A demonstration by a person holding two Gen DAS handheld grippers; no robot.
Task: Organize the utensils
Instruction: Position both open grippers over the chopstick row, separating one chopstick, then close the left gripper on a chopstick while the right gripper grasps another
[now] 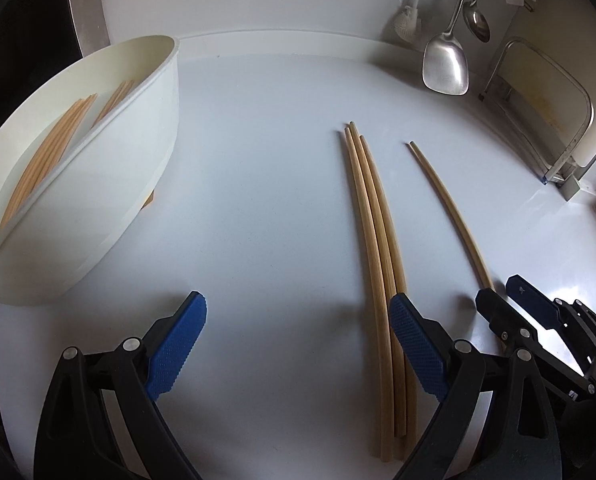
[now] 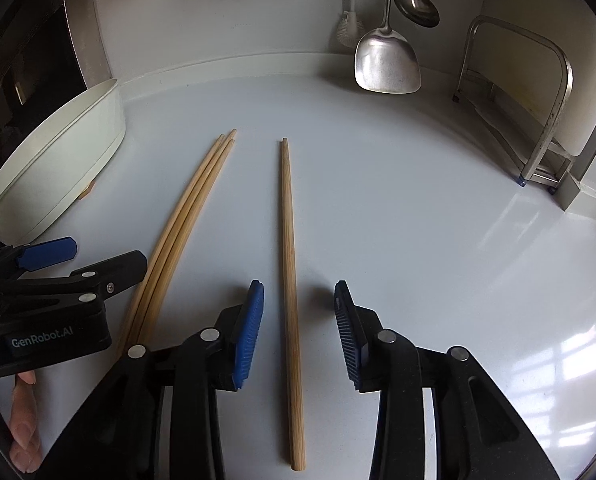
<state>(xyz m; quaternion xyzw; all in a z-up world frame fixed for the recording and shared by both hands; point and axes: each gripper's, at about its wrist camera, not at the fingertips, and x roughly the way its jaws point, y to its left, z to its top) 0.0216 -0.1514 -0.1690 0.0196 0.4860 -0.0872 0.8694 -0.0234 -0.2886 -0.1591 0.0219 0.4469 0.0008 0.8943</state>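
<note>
On the white counter, the light, stiff, roll-prone chopstick lies between the wide, empty right gripper; grip mid-shaft; left gripper also wide, empty

surface: white and glossy, with window light glaring off it on the right
metal spatula: hangs on the back wall, blade just above the surface
ladle: hangs right beside the spatula, higher up
white brush: hangs left of the spatula
metal rack: stands in the far right corner
</note>
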